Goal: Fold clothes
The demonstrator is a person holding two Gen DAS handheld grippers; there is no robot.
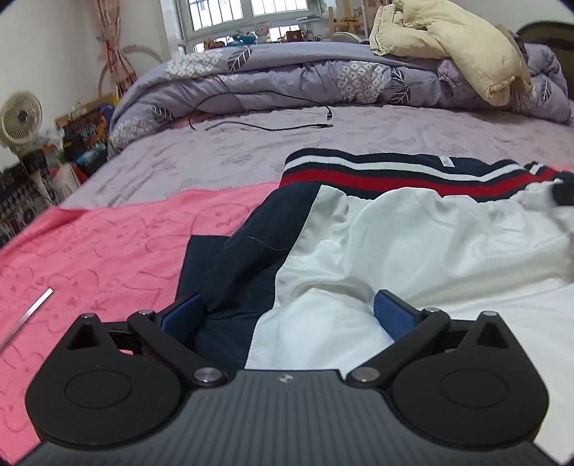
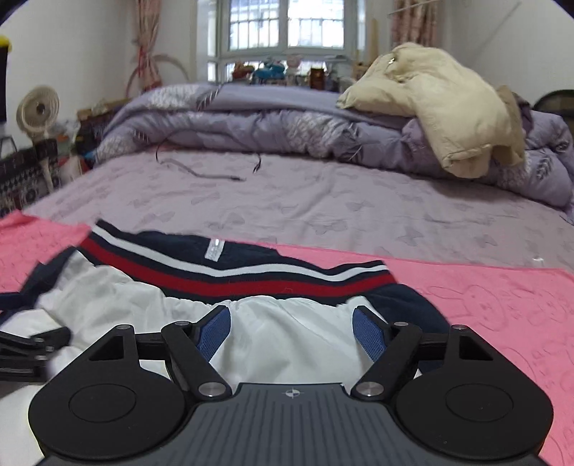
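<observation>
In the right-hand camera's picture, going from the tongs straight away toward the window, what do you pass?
Right tongs → white and navy jacket with its striped hem → pink towel → purple sheet → rolled quilt → window.

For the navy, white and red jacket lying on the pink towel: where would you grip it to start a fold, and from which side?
Probably the navy, white and red jacket is best pinched at its striped ribbed hem band, at both ends. It runs straight across, thick and flat on the pink towel. Come from the near side, left gripper and right gripper, both open.
</observation>
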